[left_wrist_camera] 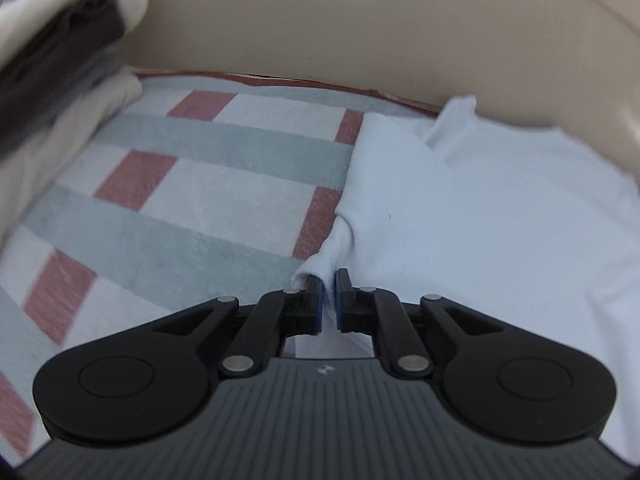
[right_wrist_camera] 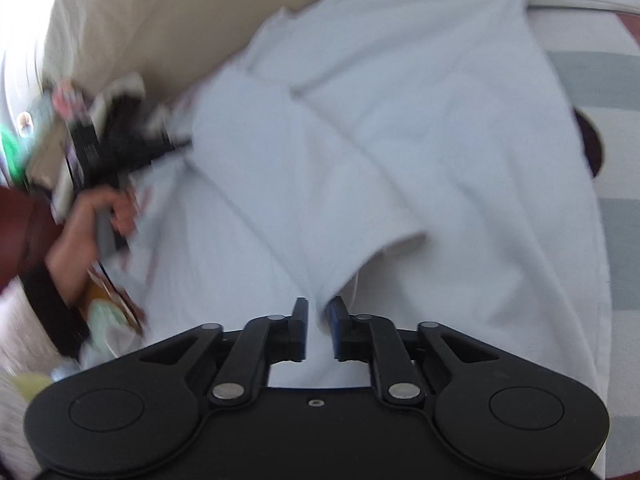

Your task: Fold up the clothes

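Observation:
A white T-shirt (left_wrist_camera: pixel 480 220) lies spread on a checked bedspread (left_wrist_camera: pixel 200 200). My left gripper (left_wrist_camera: pixel 329 280) is shut on a bunched edge of the shirt, and a fold of cloth shows between its blue pads. In the right wrist view the same T-shirt (right_wrist_camera: pixel 400 120) fills the frame, with a sleeve (right_wrist_camera: pixel 360 208) folded across it. My right gripper (right_wrist_camera: pixel 318 308) stands open just above the cloth near the sleeve hem, its pads apart. The left gripper (right_wrist_camera: pixel 132 144) appears blurred at the shirt's left edge, held by a hand (right_wrist_camera: pixel 88 224).
A pile of cream and dark clothes (left_wrist_camera: pixel 60 60) sits at the upper left. A beige padded back (left_wrist_camera: pixel 320 20) runs behind the bed. Blurred colourful items (right_wrist_camera: pixel 104 300) lie at the lower left. The bedspread (right_wrist_camera: pixel 616 128) shows to the right of the shirt.

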`<action>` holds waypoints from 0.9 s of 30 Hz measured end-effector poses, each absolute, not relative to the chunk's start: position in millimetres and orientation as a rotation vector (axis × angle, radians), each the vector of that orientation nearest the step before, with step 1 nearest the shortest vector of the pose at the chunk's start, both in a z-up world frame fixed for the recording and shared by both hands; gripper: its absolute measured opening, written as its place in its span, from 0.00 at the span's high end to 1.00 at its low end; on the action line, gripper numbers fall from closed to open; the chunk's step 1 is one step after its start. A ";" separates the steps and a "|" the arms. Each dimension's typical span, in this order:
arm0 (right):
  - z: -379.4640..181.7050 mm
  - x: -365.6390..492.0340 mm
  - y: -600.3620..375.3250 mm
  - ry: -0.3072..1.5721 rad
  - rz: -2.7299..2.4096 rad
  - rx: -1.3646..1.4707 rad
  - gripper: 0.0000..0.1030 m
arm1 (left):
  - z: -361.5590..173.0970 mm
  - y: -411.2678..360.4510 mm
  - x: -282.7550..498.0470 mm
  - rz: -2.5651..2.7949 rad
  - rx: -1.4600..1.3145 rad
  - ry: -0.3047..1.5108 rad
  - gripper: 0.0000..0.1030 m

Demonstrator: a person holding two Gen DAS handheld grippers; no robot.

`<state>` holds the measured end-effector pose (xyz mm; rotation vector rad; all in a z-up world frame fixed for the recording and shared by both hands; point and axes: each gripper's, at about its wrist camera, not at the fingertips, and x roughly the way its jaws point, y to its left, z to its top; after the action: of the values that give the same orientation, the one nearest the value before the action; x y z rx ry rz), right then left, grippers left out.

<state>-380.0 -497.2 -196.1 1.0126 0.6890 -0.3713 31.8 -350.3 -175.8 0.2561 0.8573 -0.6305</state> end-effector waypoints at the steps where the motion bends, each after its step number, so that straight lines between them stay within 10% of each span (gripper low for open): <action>1: -194.2 -384.5 -503.5 0.634 -0.404 1.044 0.57 | -171.6 -348.9 26.3 -0.648 0.252 0.853 0.88; 5: -197.5 -395.5 -525.0 0.503 -0.511 1.127 0.50 | -152.6 -340.6 0.7 -0.745 0.211 0.841 0.63; 12: -217.3 -355.3 -520.9 0.626 -0.619 1.056 0.50 | -153.0 -339.0 -41.6 -0.917 0.227 0.894 0.61; 13: -213.6 -348.1 -515.1 0.655 -0.633 0.987 0.55 | -155.8 -340.4 -44.6 -0.928 0.233 0.906 0.61; 14: -208.2 -341.4 -508.6 0.680 -0.640 0.902 0.94 | -158.7 -341.6 -46.9 -0.941 0.235 0.917 0.61; 19: -179.4 -349.7 -487.1 0.684 -0.744 0.671 0.93 | -161.5 -334.2 -53.6 -0.793 0.385 0.973 0.61; 27: -199.7 -373.1 -497.5 0.716 -0.781 0.808 0.64 | -168.2 -272.3 -41.5 -0.646 0.392 1.067 0.54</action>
<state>-373.1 -497.5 -199.7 0.8077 0.7163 -0.7814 -41.5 -272.3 -168.2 0.3921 1.0674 -0.6462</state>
